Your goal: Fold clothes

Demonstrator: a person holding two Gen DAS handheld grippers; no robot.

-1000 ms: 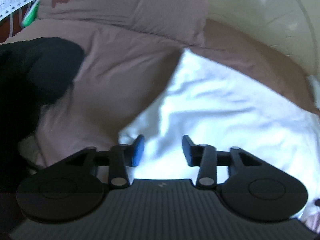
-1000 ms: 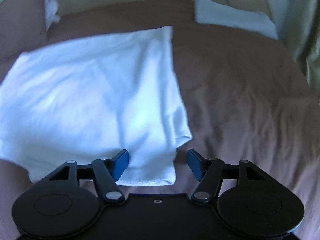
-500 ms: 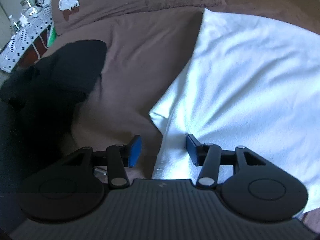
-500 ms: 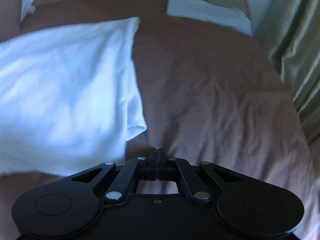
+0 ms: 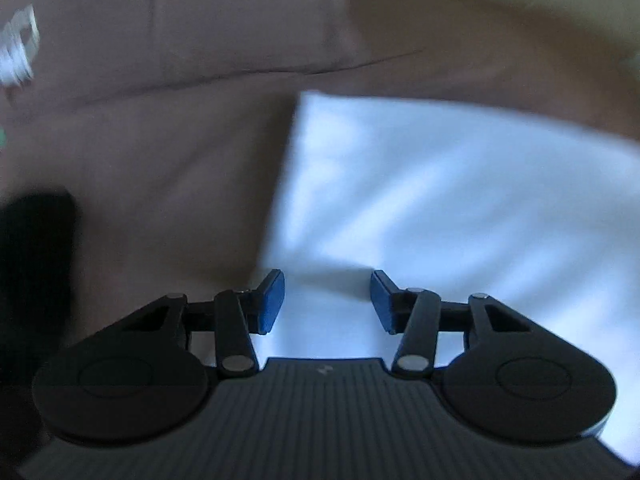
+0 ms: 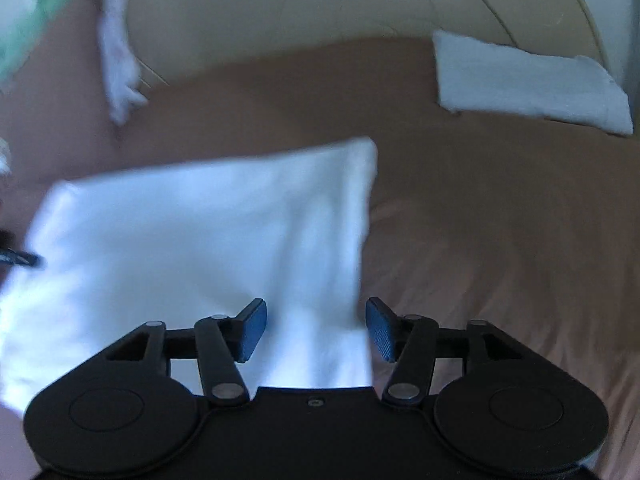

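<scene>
While the white garment [image 6: 200,248] lies flat on the brown bedspread [image 6: 500,220], we should seat each near corner fully between the pads before pinching. Left gripper [image 5: 327,304] and right gripper [image 6: 316,330] both stand spread, empty, jaws just opening; the right was pressed together half a second ago.

Two white folded cloths lay on one brown bed [image 6: 500,208]: a large one [image 6: 200,240] and a smaller one [image 6: 528,80]. One dark garment [image 5: 32,280] was there.

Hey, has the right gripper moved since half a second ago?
Yes. The right gripper, jaws just reopened, now straddles the white cloth's edge; earlier it sat over brown bedsheet.
</scene>
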